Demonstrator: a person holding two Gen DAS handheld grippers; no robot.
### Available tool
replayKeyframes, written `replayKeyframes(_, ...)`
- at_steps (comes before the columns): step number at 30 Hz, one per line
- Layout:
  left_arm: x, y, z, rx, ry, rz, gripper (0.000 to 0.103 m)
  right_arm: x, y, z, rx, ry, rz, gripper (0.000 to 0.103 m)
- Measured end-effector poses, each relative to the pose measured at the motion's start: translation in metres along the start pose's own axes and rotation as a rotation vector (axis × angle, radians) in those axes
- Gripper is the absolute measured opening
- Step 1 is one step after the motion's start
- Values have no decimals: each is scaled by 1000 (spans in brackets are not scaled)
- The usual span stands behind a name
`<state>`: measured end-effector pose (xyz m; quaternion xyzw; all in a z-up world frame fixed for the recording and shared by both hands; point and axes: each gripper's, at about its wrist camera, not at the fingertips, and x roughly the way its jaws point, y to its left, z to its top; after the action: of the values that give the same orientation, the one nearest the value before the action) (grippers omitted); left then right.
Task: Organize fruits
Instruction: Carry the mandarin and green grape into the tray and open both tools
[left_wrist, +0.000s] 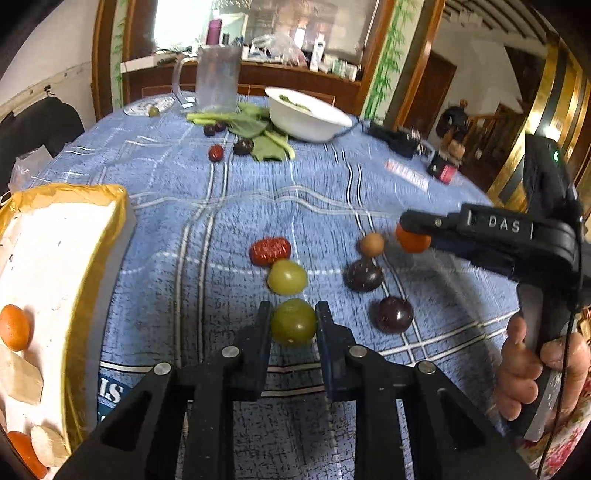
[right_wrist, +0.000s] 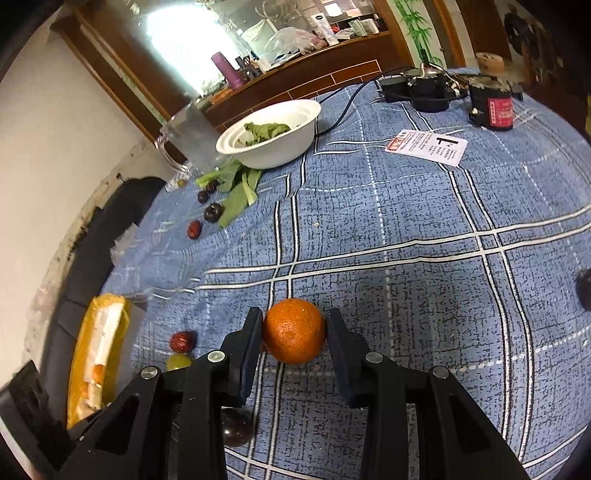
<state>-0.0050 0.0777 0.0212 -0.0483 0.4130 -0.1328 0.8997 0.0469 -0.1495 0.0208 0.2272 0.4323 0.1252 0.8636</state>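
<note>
Left gripper (left_wrist: 293, 314) on green grape (left_wrist: 293, 322)

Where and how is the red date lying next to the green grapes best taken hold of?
Grip the red date across its short middle, jaws on its two long sides, coming down from above. It lies flat on the tablecloth with its long axis running left to right in the left wrist view. A green grape touches its near right edge, so the near jaw probably fits best toward the left end.
</note>
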Motion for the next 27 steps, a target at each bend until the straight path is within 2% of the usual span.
replayKeyframes(4, -1, 0, 3, -7, -27, -7, 22, 2, -3, 0, 31, 13, 49, 37)
replayKeyframes(9, -10, 2, 6, -25, -67, -35, 22, -2, 0, -6, 40, -2, 27, 37)
replayKeyframes(10, -14, 5, 7, -43, -77, -61, 22, -6, 1, -7, 54, -13, 29, 37)
replayKeyframes(12, -27, 13, 8, -87, -83, -71, 22, -14, 2, -14, 124, -17, 88, 38)
replayKeyframes(14, -49, 29, 6, -153, -87, -134, 22, -20, 10, -23, 146, -10, 139, 38)
replayKeyframes(16, -69, 49, 6, -210, -86, -181, 22, -24, 31, -33, 115, 7, 155, 38)
replayKeyframes(18, -91, 74, 8, -253, -102, -183, 22, -26, 59, -40, 61, 24, 168, 38)
replayKeyframes(20, -112, 101, 11, -279, -127, -131, 22, -25, 88, -43, 7, 41, 189, 38)
replayKeyframes(22, -126, 125, 14, -286, -143, -38, 22, -21, 116, -47, -33, 66, 211, 38)
replayKeyframes(23, -132, 138, 15, -289, -140, 13, 22, -17, 130, -49, -52, 79, 219, 38)
replayKeyframes(27, -140, 171, 9, -290, -125, 139, 22, 10, 196, -66, -156, 146, 238, 38)
